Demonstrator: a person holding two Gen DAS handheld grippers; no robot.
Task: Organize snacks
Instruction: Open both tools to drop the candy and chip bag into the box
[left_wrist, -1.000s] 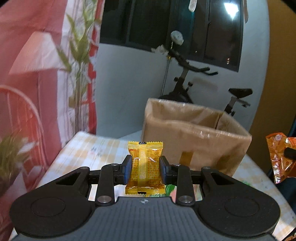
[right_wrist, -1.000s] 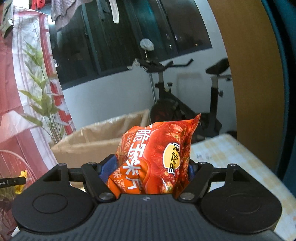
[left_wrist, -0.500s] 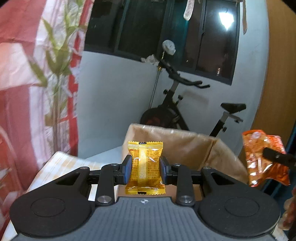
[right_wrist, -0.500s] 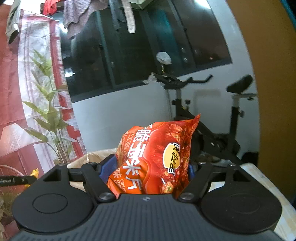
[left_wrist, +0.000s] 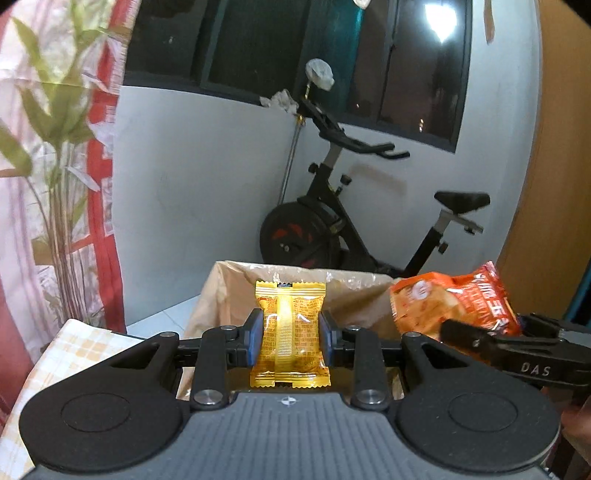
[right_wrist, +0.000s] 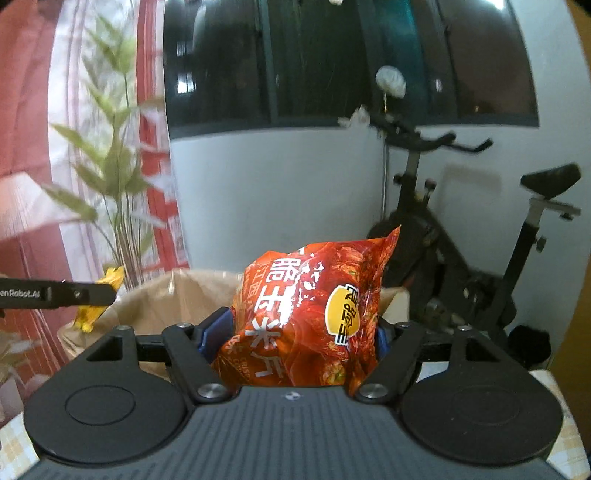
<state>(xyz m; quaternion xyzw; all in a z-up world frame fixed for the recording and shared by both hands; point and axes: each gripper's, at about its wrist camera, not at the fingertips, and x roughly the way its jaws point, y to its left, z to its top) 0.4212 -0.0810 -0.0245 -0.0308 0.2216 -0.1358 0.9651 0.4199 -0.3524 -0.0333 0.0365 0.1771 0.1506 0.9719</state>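
Small snack packet (left_wrist: 290, 334): golden yellow, fine orange print, ribbed centre seam. Large snack bag (right_wrist: 306, 321): red-orange, white characters, one yellow oval badge. Gripper pads (left_wrist: 255, 341): blue, on black linkages. Cardboard box (left_wrist: 221, 295): plain tan-brown. Tablecloth (left_wrist: 70, 350): cream with pale orange check. Curtain (left_wrist: 99, 184): red and white, green leaf print. Exercise bike (left_wrist: 332, 229): black. Wall: white.
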